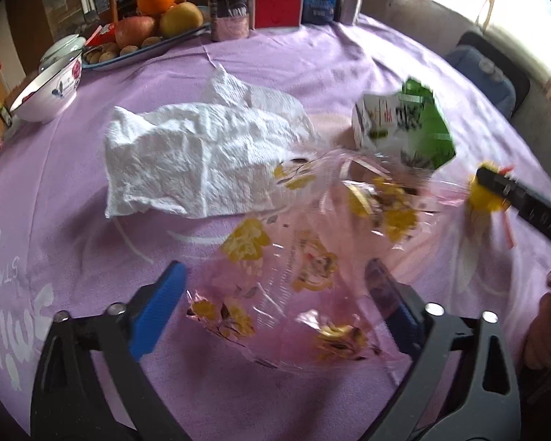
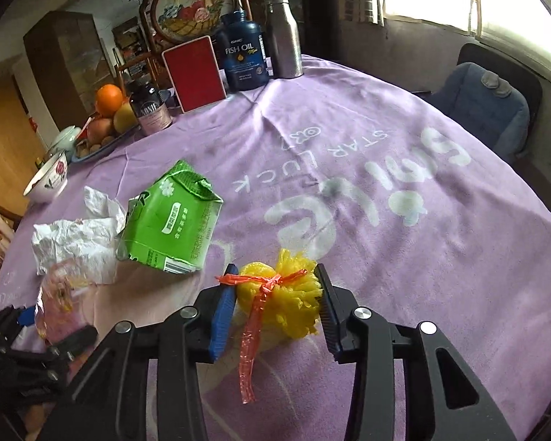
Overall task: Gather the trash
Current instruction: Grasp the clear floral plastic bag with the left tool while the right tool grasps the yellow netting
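A clear plastic bag [image 1: 246,242] printed with yellow flowers lies crumpled on the purple tablecloth [image 1: 73,228]. My left gripper [image 1: 275,268] stands open around it, the blue pads wide apart on either side. A yellow mesh bundle [image 2: 294,305] tied with an orange-red strip sits between the pads of my right gripper [image 2: 274,275], which is shut on it. A crumpled white paper towel [image 1: 202,161] lies beyond the bag, and a green tissue packet [image 1: 407,128] stands to its right. In the right wrist view the paper towel [image 2: 77,242], the packet [image 2: 169,220] and the bag [image 2: 55,294] are at the left.
At the table's far edge stand a red box [image 2: 194,73], a fish oil bottle [image 2: 244,55], a steel bottle [image 2: 283,36] and a dark jar [image 2: 150,110]. A fruit tray [image 1: 147,51] and a flowered bowl [image 1: 47,88] sit far left. A blue-cushioned chair [image 2: 488,106] stands beyond the table.
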`<state>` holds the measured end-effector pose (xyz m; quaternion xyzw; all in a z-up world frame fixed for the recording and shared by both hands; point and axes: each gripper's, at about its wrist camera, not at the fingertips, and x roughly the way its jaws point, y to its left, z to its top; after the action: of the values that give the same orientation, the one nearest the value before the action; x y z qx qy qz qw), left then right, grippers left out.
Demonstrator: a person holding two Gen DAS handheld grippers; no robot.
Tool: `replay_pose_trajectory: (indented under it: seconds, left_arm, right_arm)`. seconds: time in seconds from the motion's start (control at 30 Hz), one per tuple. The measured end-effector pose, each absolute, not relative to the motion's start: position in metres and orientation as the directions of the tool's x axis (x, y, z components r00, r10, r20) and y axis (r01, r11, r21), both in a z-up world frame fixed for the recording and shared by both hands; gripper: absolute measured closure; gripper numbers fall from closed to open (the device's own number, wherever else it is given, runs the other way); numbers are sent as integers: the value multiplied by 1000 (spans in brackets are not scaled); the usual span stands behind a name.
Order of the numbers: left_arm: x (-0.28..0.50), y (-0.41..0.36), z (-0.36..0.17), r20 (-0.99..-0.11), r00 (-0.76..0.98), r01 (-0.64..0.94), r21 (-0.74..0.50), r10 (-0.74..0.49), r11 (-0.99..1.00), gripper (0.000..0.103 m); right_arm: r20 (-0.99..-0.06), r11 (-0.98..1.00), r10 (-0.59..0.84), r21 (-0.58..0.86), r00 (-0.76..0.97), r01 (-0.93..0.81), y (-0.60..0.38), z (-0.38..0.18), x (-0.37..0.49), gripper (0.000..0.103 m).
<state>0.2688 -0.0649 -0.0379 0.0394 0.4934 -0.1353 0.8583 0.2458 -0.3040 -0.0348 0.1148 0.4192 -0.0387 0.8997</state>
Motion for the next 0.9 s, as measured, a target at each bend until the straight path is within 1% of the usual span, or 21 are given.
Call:
replay_pose_trajectory:
  seconds: [0.1, 0.3, 0.37, 0.4, 0.43, 0.53, 0.7, 0.83, 0.9]
  left_arm:
    - [270, -62, -32, -845, 494, 273, -75, -207, 959, 22]
    - [274, -62, -31, -843, 489, 283, -91, -225, 955, 43]
    - [272, -61, -29, -839, 490, 286, -104, -239, 952, 50]
    - [270, -61, -27, -836, 491, 288, -111, -246, 951, 57]
    - [269, -59, -24, -831, 495, 289, -120, -255, 950, 59]
    - [263, -54, -10, -800, 535, 287, -132, -273, 949, 62]
    - [249, -50, 16, -735, 617, 296, -117, -282, 948, 62]
    - [246, -50, 22, -720, 633, 297, -112, -283, 948, 62]
    - [246, -49, 21, -719, 634, 296, -115, -285, 948, 62]
  right_arm:
    - [-764, 968, 35, 187, 644, 169, -306, -36, 246, 57]
    - [-770, 967, 43, 192, 636, 167, -307, -37, 247, 54]
    - [-774, 969, 43, 187, 631, 163, -306, -38, 248, 54]
    - [-776, 969, 43, 185, 629, 162, -305, -38, 248, 56]
    - [-777, 970, 45, 184, 628, 158, -305, -39, 249, 57]
    - [-774, 971, 47, 183, 631, 151, -303, -38, 248, 60]
    - [-769, 972, 45, 181, 638, 150, -303, -37, 246, 61]
    - [-742, 969, 43, 193, 669, 152, -305, -32, 240, 61]
    - [-725, 964, 20, 196, 688, 179, -308, -28, 229, 61]
